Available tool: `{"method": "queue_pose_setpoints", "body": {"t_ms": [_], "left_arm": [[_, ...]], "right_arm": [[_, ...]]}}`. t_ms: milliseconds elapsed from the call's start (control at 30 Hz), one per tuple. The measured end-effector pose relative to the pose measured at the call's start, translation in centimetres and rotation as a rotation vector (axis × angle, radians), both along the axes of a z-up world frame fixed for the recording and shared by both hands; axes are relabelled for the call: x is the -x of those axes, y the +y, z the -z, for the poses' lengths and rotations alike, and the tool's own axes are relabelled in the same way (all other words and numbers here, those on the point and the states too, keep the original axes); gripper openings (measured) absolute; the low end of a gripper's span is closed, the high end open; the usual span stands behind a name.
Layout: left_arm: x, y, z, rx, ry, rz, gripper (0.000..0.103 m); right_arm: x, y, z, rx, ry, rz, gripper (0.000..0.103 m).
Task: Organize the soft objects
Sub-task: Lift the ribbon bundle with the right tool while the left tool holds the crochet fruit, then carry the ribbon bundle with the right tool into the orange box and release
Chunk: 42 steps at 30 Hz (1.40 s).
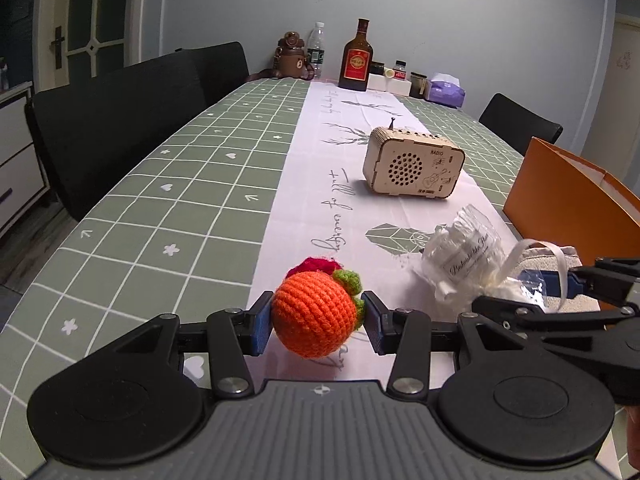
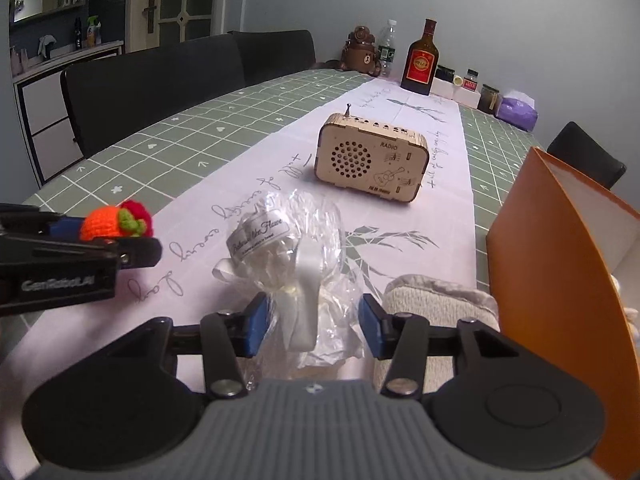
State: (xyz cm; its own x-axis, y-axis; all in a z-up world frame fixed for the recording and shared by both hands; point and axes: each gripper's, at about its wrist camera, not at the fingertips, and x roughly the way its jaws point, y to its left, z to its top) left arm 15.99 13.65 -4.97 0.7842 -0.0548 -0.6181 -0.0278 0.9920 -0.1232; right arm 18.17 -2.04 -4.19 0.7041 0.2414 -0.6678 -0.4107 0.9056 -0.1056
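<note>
Two bottles (image 1: 357, 57), one radio (image 1: 412, 164), three chairs (image 1: 116, 128)

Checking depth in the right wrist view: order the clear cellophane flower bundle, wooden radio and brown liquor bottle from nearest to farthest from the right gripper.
1. Clear cellophane flower bundle, between the right gripper's fingers.
2. Wooden radio, mid-table on the runner.
3. Brown liquor bottle, far end by the wall.

A long table (image 1: 168, 184) under a green grid cloth with a pale runner stretches toward a plain grey-blue wall (image 1: 400, 8). Black chairs (image 1: 120, 120) line its left side, with a glazed door (image 1: 86, 20) and white drawers (image 1: 16, 160) behind them.
</note>
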Motion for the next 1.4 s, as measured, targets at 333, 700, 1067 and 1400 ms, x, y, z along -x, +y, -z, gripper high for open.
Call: {"method": "queue_pose_setpoints", "body": {"t_ms": [333, 700, 1067, 1400], "left_arm": [[0.9, 0.1, -0.5, -0.037, -0.007, -0.039, 0.053], [1.7, -1.4, -2.4, -0.118, -0.034, -0.078, 0.053], [2.1, -5.3, -6.5, -0.064, -0.132, -0.05, 0.053], [-0.3, -13.4, -10.2, -0.01, -0.21, 0.102, 0.053]], "right_arm": [[-0.2, -0.3, 1.1, -0.007, 0.003, 0.017, 0.039], [1.8, -2.5, -1.8, -0.138, -0.021, 0.021, 0.038], [4.8, -8.0, -6.5, -0.235, -0.139, 0.033, 0.038], [4.6, -18.0, -10.3, -0.226, -0.215, 0.266, 0.038]]}}
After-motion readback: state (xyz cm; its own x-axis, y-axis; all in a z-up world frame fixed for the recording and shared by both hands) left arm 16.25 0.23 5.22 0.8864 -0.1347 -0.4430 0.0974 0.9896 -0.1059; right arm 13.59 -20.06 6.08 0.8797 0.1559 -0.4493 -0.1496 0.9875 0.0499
